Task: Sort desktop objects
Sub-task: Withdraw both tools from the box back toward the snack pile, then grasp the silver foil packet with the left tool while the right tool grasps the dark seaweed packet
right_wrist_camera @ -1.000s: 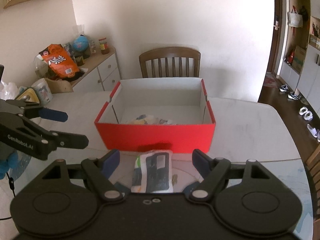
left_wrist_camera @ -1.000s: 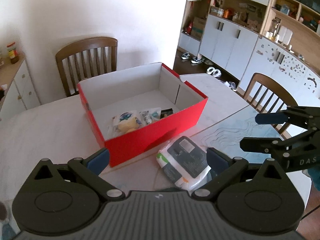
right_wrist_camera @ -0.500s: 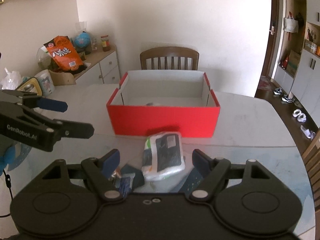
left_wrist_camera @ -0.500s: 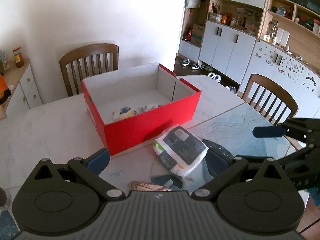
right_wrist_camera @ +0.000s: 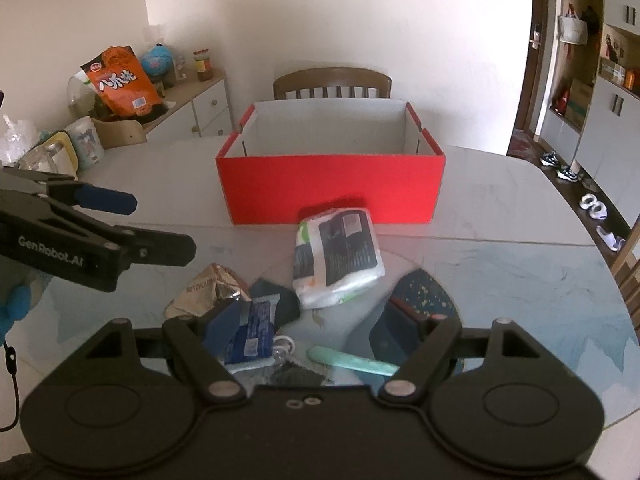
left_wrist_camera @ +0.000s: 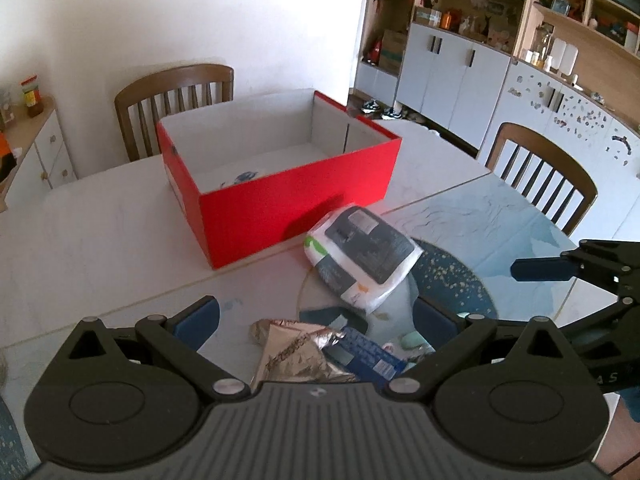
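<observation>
I see both tools wide open, holding nothing: left hand-held gripper [left_wrist_camera: 316, 316], right hand-held gripper [right_wrist_camera: 316, 320]. The tissue pack [right_wrist_camera: 336, 256] lies on the surface [right_wrist_camera: 500, 200], just in front of the red box [right_wrist_camera: 332, 184]. A foil wrapper [right_wrist_camera: 208, 288] and blue packet [right_wrist_camera: 250, 332] lie nearer me.
</observation>
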A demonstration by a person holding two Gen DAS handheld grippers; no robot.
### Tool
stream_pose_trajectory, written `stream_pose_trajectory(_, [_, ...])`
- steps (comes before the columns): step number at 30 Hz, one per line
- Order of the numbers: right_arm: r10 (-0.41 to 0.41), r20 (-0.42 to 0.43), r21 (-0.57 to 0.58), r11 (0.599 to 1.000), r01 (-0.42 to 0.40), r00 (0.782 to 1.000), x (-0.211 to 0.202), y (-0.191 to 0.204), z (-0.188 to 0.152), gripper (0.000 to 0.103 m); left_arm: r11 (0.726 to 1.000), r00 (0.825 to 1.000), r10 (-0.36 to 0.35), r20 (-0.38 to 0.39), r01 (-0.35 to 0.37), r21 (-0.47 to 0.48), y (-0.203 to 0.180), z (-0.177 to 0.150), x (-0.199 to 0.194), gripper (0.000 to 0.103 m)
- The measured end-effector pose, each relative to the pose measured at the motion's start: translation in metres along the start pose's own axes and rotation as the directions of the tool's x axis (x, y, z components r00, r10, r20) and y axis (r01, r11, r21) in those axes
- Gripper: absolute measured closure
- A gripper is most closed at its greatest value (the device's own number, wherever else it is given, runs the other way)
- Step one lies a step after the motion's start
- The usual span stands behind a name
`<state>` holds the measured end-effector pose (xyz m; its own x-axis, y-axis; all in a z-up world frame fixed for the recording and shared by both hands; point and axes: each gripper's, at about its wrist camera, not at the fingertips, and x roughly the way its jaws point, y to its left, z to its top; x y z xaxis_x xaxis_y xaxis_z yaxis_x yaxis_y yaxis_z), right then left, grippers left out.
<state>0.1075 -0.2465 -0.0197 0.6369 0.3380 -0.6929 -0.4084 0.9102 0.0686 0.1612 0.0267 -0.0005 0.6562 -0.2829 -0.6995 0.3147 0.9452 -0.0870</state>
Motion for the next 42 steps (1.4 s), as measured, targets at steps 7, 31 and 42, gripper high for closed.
stream_pose_trajectory(7, [-0.023, -0.023, 0.007, 1.0, 0.023, 0.999, 0.01, 0.006, -0.019, 0.023, 1.0, 1.0, 0.006, -0.02, -0.006, 0.004, 0.003, -0.015, 0.013, 0.0])
stream_pose_trajectory(31, [-0.024, -0.139, 0.099, 0.994, 0.038, 0.99, 0.058, 0.008, -0.052, 0.028, 0.999, 0.997, 0.032, -0.07, -0.03, 0.032, 0.007, -0.039, 0.057, 0.0])
stream_pose_trajectory(42, [-0.018, -0.168, 0.111, 0.993, 0.037, 0.986, 0.069, -0.002, -0.057, 0.034, 0.999, 0.995, 0.05, -0.088, -0.05, 0.004, 0.013, -0.042, 0.075, 0.0])
